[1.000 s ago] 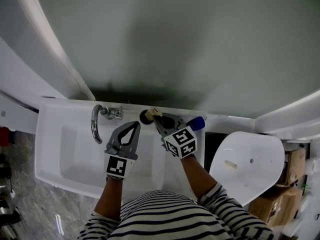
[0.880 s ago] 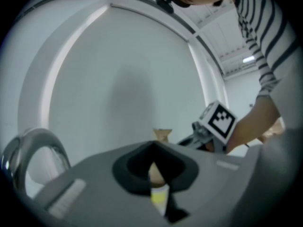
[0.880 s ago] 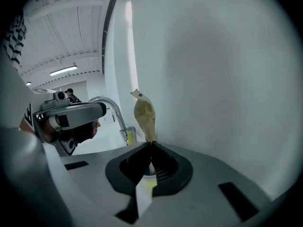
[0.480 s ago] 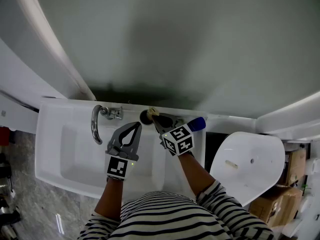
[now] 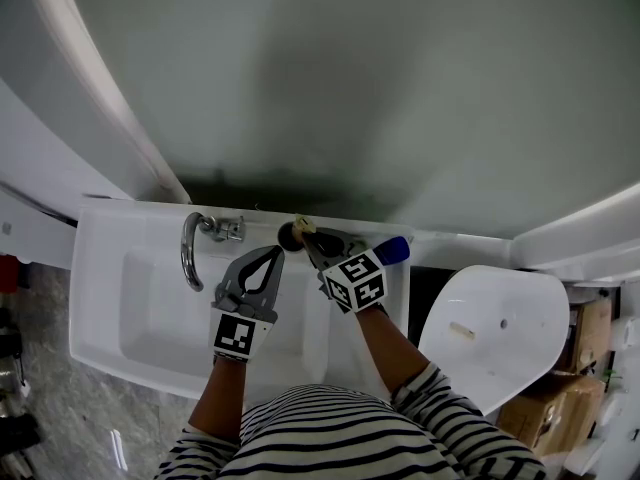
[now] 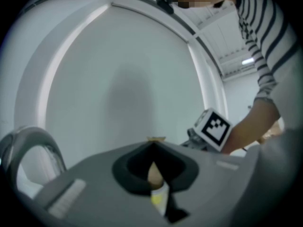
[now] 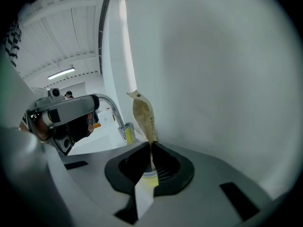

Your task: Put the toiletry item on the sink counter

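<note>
A flattened tan squeeze tube (image 7: 143,117) with a crimped end stands almost upright out of the right gripper (image 7: 151,146), whose jaws are clenched on its lower part. In the head view the tube (image 5: 304,225) sits over the back ledge of the white ceramic sink counter (image 5: 140,216), close to the pale grey wall (image 5: 350,88); whether it touches the ledge cannot be told. A small round black object (image 5: 289,234) lies right against it at 8 o'clock, too small to identify. The curved chrome faucet (image 5: 190,248) is at 9 o'clock from the tube, with its base just beside the black object. A rounded blue object (image 5: 396,249) rests on the counter at 4 o'clock, past the right gripper (image 5: 310,236). The left gripper (image 5: 274,252) hangs at 7 o'clock over the basin, pointing level toward the wall, its jaws pressed together on themselves in its own view (image 6: 155,143). Further out at 4 o'clock stands a white toilet (image 5: 500,328), and striped sleeves (image 5: 330,433) fill the lower edge.
</note>
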`<state>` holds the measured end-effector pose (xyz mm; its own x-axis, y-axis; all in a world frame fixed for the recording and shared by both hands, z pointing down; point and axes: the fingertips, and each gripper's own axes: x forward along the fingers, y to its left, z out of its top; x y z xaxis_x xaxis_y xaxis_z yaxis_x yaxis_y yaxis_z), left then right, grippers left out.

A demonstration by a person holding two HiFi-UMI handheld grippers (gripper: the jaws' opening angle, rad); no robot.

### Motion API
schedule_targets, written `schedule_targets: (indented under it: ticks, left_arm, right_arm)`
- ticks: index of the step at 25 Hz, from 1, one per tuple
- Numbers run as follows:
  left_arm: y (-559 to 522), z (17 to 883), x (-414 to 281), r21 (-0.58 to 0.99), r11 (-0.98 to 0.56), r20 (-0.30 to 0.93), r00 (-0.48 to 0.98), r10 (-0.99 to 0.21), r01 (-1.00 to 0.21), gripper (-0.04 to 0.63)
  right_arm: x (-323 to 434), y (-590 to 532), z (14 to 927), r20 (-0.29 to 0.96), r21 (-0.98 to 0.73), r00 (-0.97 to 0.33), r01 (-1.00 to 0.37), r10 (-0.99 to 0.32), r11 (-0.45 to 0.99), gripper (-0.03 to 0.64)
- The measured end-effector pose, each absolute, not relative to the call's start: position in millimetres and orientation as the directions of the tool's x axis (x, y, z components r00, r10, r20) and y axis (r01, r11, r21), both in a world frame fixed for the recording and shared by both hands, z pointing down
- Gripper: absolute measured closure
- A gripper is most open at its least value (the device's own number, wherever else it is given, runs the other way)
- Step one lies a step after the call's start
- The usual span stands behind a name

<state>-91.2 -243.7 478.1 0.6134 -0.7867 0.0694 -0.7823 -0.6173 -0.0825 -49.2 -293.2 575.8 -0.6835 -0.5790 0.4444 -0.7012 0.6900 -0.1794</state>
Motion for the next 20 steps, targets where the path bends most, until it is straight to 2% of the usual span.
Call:
schedule_targets:
  ticks: [9,12,20]
  left_arm:
    - [-243.6,481.6,-85.8,-0.082,-0.629,0.087,0.623,-0.777,-0.773,0.588]
    - [-243.5,483.6,-85.9,-0.084,-0.632,0.091,0.626,-0.775,-0.770,0.588]
    - [-242.1,479.5,-83.5,-0.085,-0.639,0.083,0.634,-0.769,-0.765,0.588]
  right_arm:
    - [-44.7,-290.0,575.2,0.435,-0.206,-0.692,-0.699,-0.576,0.685,0.604]
    - [-46.9,-288.8,575.0,0.425,-0.216,-0.702,-0.691,-0.571,0.690,0.518]
    - [-38.3,-283.1,578.2,0.429,-0.210,-0.684,-0.711,-0.591,0.671,0.494]
